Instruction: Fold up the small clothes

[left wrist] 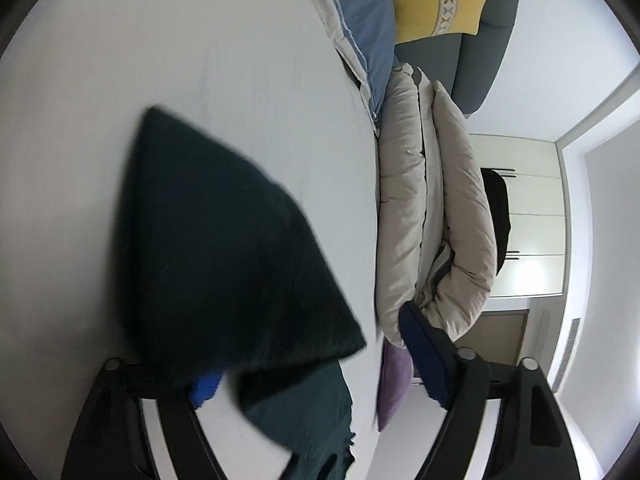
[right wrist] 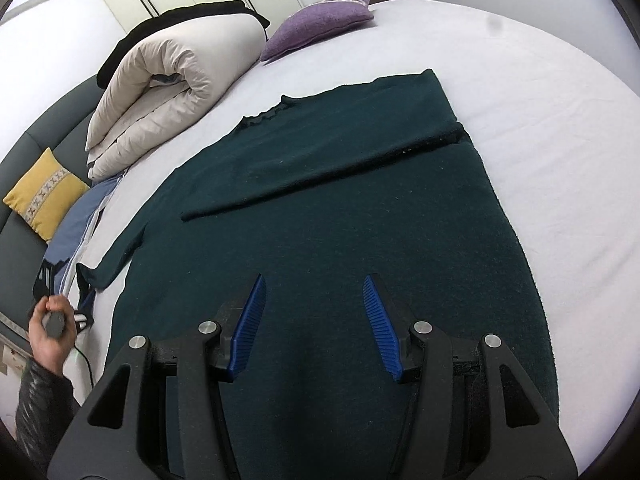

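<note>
Sweater (right wrist: 328,240), dark green, is spread flat across the white bed (right wrist: 540,92), one sleeve folded over its chest and the other trailing toward the person's left hand (right wrist: 50,334). A rolled beige duvet (right wrist: 168,84), a purple cushion (right wrist: 320,24) and a yellow cushion (right wrist: 44,196) are seen along the bed's edge. The right gripper (right wrist: 314,324) is held spread above the hem; the left gripper (left wrist: 316,364) is also parted, cloth draped over one blue finger (left wrist: 206,388).

blurred sweater fold (left wrist: 224,248) hiding one left hand-held gripper (left wrist: 320,364) finger, hem cut off
</note>
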A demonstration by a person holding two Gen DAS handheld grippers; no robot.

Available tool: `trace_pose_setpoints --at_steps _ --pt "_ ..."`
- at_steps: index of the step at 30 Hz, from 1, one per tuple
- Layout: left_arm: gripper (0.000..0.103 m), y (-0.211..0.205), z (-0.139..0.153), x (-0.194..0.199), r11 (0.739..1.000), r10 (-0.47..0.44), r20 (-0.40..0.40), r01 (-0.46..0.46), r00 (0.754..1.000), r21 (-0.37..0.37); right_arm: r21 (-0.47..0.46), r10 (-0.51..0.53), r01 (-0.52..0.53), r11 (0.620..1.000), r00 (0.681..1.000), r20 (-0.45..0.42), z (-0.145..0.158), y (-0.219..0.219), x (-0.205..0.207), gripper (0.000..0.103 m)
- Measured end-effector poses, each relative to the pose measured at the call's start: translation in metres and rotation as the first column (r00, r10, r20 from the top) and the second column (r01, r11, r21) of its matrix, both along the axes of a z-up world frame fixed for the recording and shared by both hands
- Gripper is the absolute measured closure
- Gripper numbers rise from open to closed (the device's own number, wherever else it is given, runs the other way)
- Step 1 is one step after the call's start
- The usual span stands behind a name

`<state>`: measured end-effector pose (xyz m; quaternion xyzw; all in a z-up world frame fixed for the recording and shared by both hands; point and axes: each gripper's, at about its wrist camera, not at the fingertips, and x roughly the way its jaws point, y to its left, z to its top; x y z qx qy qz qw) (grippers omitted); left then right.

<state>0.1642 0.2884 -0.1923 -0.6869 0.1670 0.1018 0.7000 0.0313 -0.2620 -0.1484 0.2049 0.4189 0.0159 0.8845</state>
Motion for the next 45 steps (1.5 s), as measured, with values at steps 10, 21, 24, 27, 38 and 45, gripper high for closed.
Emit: trace_pose_setpoints --at_steps 10,21,24,27,38,45 --pt "0.093 0.037 0.023 0.003 0.981 0.011 -0.131 0.014 0.991 0.193 0.024 -0.015 0.015 1.000 1.000 -0.011 -0.010 -0.014 0.002 0.053" --pt "0.094 -0.185 0.155 0.071 0.380 -0.363 -0.323 0.456 0.874 0.805 0.089 -0.076 0.075 0.993 0.997 0.014 -0.014 -0.044 -0.014 0.053" --pt "0.094 -0.285 0.159 0.078 0.097 -0.422 -0.406 0.486 0.811 0.869 0.109 -0.115 0.112 0.988 0.993 0.022 -0.016 -0.060 -0.025 0.053" --pt "0.094 -0.367 0.148 0.076 -0.124 -0.450 -0.472 0.471 0.758 0.873 0.124 -0.151 0.147 0.981 0.988 0.025 -0.017 -0.078 -0.034 0.053" --pt "0.089 -0.503 0.090 0.075 -0.437 -0.437 -0.626 0.456 0.646 0.775 0.167 -0.234 0.229 0.959 0.972 0.014 -0.033 -0.125 -0.053 0.053" --pt "0.013 -0.477 0.091 0.053 -0.372 -0.469 -0.589 0.458 0.658 0.807 0.147 -0.221 0.217 0.965 0.975 0.017 -0.031 -0.125 -0.046 0.053"
